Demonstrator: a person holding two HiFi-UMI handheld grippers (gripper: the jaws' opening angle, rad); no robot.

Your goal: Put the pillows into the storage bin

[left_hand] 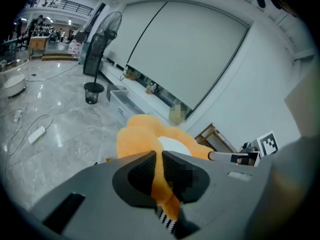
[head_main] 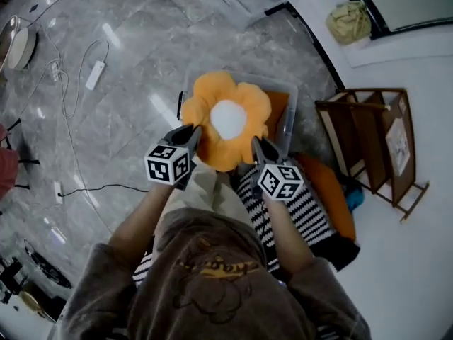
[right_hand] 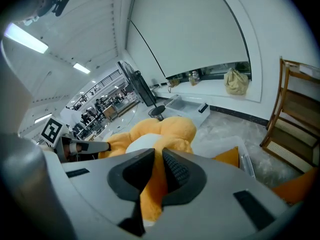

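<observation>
Grey marble floor (head_main: 106, 83) fills the left and upper parts of the head view. A wooden rack (head_main: 371, 144) stands at the right of the frame against a white wall. A clear plastic storage bin (head_main: 289, 122) sits at upper centre, and an orange cushion corner (head_main: 279, 108) shows inside it by its right wall. The flower pillow (head_main: 228, 119), orange-petalled with a white centre, is spread across the bin's opening, covering most of it; whether it rests on the contents or hangs above them cannot be told. Below it, at lower centre and right, lies a black-and-white striped pillow (head_main: 304, 214) outside the bin. An orange pillow (head_main: 329, 190) lies just beside the striped one on its right. The left gripper (head_main: 191, 134) meets the flower pillow's lower left edge. In the left gripper view its jaws are clamped on a fold of orange plush, with only that fabric between the ribbed pads. The right gripper (head_main: 260, 147) meets the lower right edge. The right gripper view shows its jaws likewise pinched on an orange petal. A white power strip (head_main: 95, 75) lies on the floor at upper left.
</observation>
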